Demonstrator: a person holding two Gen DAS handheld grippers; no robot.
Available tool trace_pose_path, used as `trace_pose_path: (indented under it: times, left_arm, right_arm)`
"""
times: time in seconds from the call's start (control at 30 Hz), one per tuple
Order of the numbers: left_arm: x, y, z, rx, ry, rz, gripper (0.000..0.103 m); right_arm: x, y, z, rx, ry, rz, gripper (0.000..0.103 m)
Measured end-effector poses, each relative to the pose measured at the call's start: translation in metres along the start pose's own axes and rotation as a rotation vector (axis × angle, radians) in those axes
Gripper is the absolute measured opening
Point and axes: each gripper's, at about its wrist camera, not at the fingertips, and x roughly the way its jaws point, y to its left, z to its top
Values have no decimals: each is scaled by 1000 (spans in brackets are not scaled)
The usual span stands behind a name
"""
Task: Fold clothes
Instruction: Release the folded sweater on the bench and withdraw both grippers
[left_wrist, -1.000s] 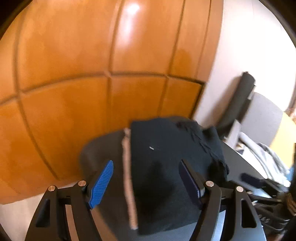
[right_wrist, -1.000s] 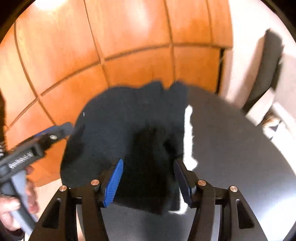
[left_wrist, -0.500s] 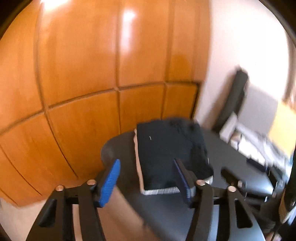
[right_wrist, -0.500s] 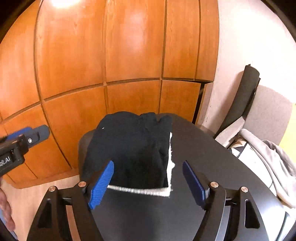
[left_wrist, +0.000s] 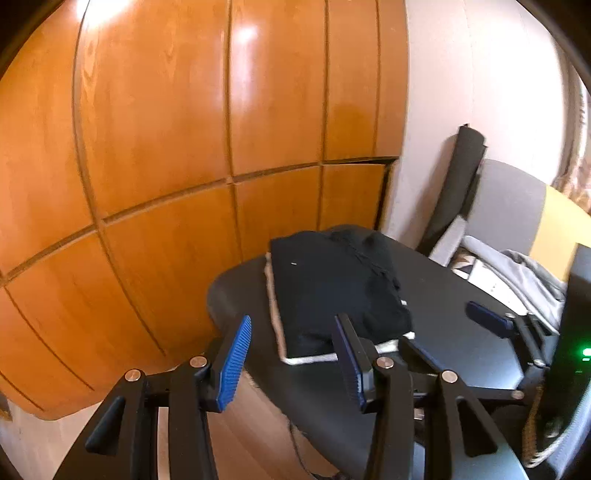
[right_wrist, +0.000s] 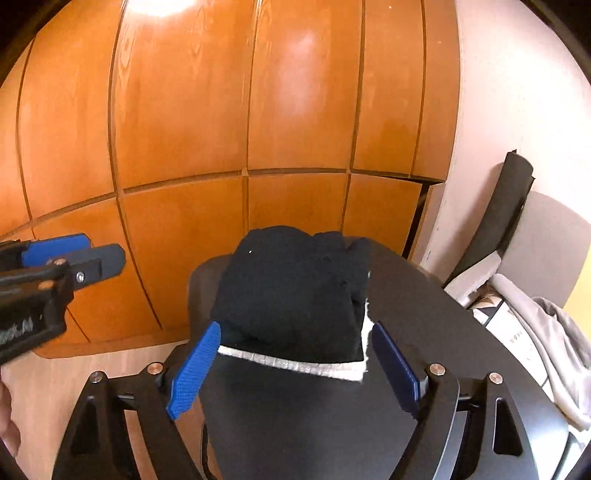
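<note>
A folded dark garment (left_wrist: 332, 288) (right_wrist: 295, 288) lies on a folded white one (left_wrist: 314, 358) (right_wrist: 295, 365), stacked at the far end of the black table (left_wrist: 461, 332) (right_wrist: 295, 424). My left gripper (left_wrist: 292, 325) hovers short of the stack's near left corner, open, nothing between its blue pads. It also shows in the right wrist view as the left gripper (right_wrist: 74, 258), off the table's left side. My right gripper (right_wrist: 295, 328) hangs in front of the stack's near edge, its jaws opening and empty. The right gripper (left_wrist: 487, 315) is also visible over the table.
Orange wooden panels (right_wrist: 295, 110) close off the space behind the table. A rolled black mat (right_wrist: 509, 206) leans on the white wall. Grey clothing (right_wrist: 546, 339) is heaped to the right of the table. A dark device with a green light (left_wrist: 585, 350) stands at the right edge.
Both grippers have drawn back and up from the folded stack, which now lies free on the table. The right jaws have spread wider; the left jaws have narrowed somewhat.
</note>
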Motion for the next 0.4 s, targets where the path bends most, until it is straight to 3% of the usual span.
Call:
trace_pose_path:
  times: [0.2,0.4]
  left_arm:
    - [10,-8,-3,8,37,-48,47]
    - [14,-6,-4,-2,16,-36,47]
  right_arm:
    - [6,3,-4,-2,20,3,86]
    - [6,1,-7,0,27,-6,88]
